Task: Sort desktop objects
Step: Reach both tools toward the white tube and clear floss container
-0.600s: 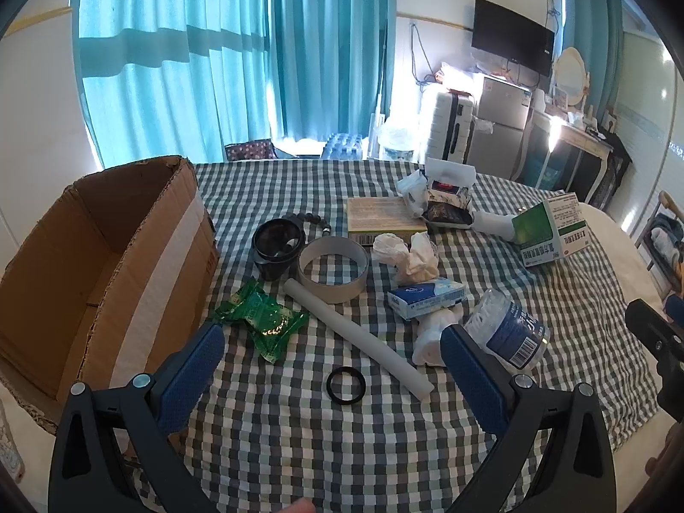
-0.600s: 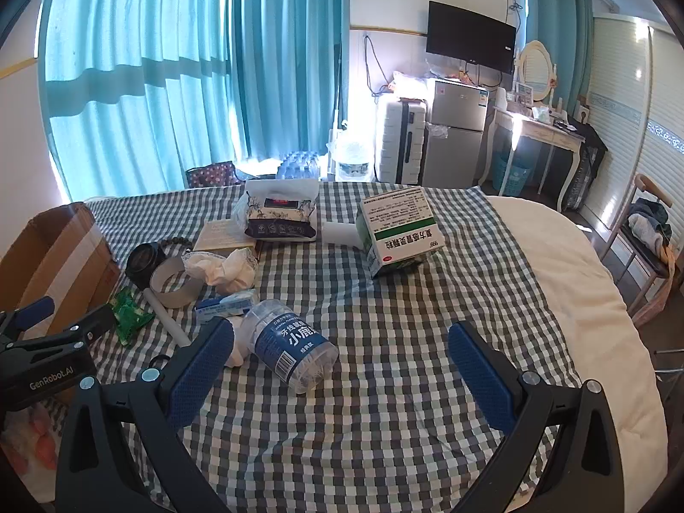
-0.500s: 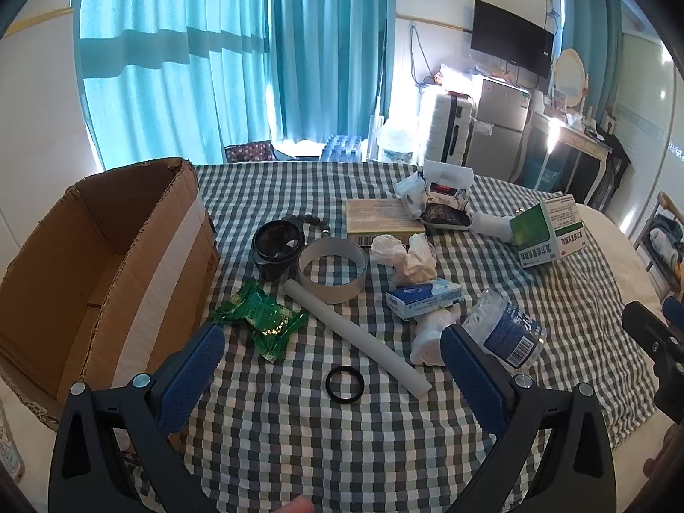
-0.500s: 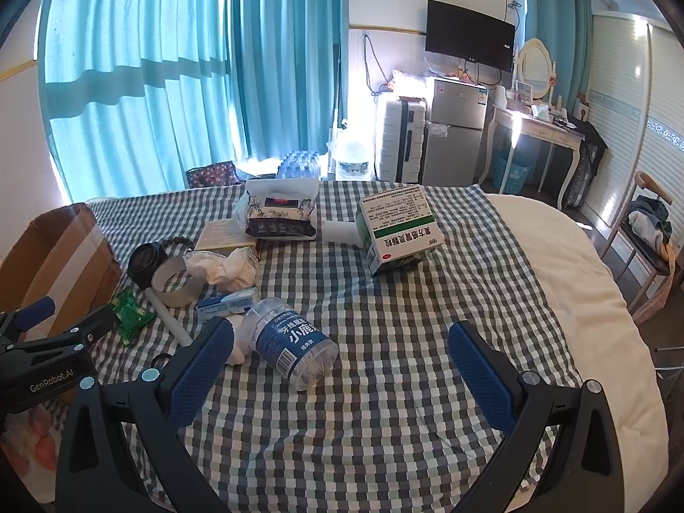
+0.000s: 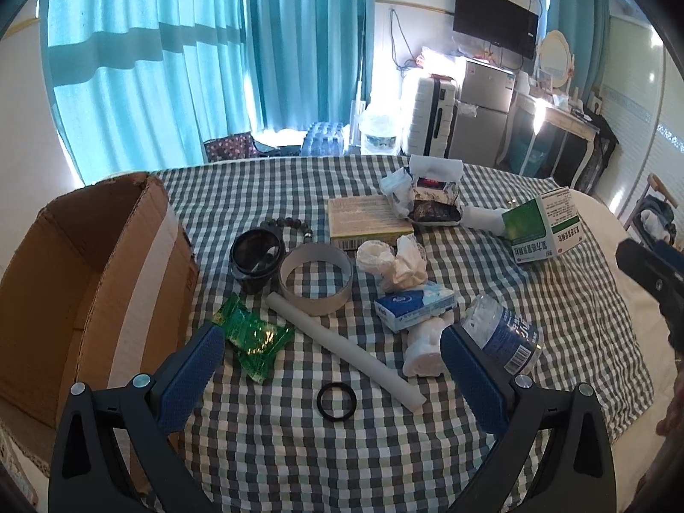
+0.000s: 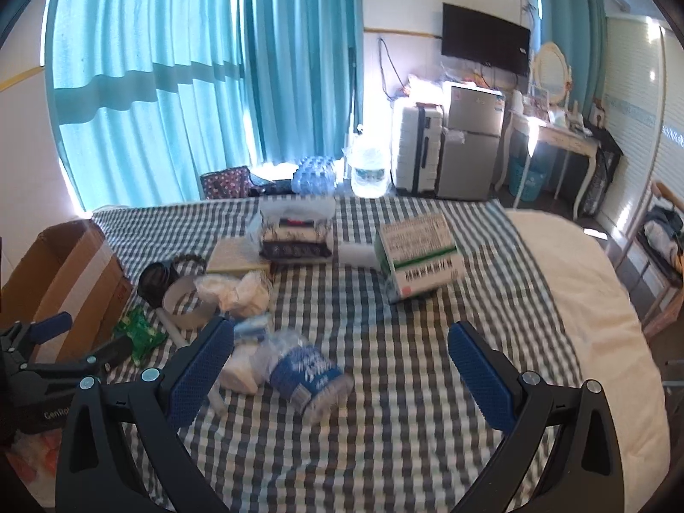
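Clutter lies on a checked tablecloth (image 5: 384,449): a black ring (image 5: 336,401), a white tube (image 5: 342,348), a green packet (image 5: 254,337), a tape roll (image 5: 315,284), a black cup (image 5: 255,260), a blue tissue pack (image 5: 414,305), a crushed water bottle (image 5: 504,337) and a green-white box (image 5: 545,224). My left gripper (image 5: 332,374) is open and empty, above the black ring. My right gripper (image 6: 340,361) is open and empty, with the bottle (image 6: 308,374) between its fingers' line and the box (image 6: 421,258) farther off.
An open cardboard box (image 5: 81,282) stands at the table's left edge. A flat yellow box (image 5: 367,222), crumpled tissues (image 5: 395,260) and a dark snack bag (image 5: 434,209) lie farther back. Curtains, a suitcase and a fridge are behind the table. A white cover (image 6: 590,299) lies right.
My right gripper has moved to the right and slightly forward; its view is blurred. My left gripper has barely moved. Both stay open.
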The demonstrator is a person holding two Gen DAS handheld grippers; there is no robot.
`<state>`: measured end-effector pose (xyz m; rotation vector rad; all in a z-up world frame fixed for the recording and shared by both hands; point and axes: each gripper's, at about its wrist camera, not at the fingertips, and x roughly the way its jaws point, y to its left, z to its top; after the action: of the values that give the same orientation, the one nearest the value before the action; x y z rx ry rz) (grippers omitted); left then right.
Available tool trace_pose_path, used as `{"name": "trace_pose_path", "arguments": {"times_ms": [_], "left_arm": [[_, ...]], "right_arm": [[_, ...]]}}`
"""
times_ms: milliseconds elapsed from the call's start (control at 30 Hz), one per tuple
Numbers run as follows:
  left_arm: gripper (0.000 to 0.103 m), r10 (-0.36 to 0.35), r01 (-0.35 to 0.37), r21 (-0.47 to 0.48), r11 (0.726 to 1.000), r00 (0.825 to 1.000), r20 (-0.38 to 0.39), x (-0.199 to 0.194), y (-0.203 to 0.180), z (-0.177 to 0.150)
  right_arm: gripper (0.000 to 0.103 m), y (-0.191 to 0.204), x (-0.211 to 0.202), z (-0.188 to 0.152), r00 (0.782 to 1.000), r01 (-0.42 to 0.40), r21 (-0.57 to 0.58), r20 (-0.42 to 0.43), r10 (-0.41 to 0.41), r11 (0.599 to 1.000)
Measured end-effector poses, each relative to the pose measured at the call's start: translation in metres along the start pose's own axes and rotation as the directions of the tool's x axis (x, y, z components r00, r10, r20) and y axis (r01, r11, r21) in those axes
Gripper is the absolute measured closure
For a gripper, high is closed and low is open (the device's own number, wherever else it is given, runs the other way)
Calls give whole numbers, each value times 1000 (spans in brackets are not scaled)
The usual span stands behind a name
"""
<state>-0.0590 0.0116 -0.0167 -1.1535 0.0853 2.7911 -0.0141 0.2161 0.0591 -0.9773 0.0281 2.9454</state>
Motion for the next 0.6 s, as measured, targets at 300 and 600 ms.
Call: {"name": "trace_pose_path", "arguments": {"times_ms": [300, 600], "left_arm": [[0, 29, -27, 16, 999, 996, -80, 52, -22, -33], [0, 56, -49, 57, 997, 991, -123, 79, -33, -47]], "right_arm": [[2, -1, 46, -21, 996, -77, -36, -52, 75, 996], [2, 16, 83, -51, 975, -185, -202, -164, 153, 962]]}}
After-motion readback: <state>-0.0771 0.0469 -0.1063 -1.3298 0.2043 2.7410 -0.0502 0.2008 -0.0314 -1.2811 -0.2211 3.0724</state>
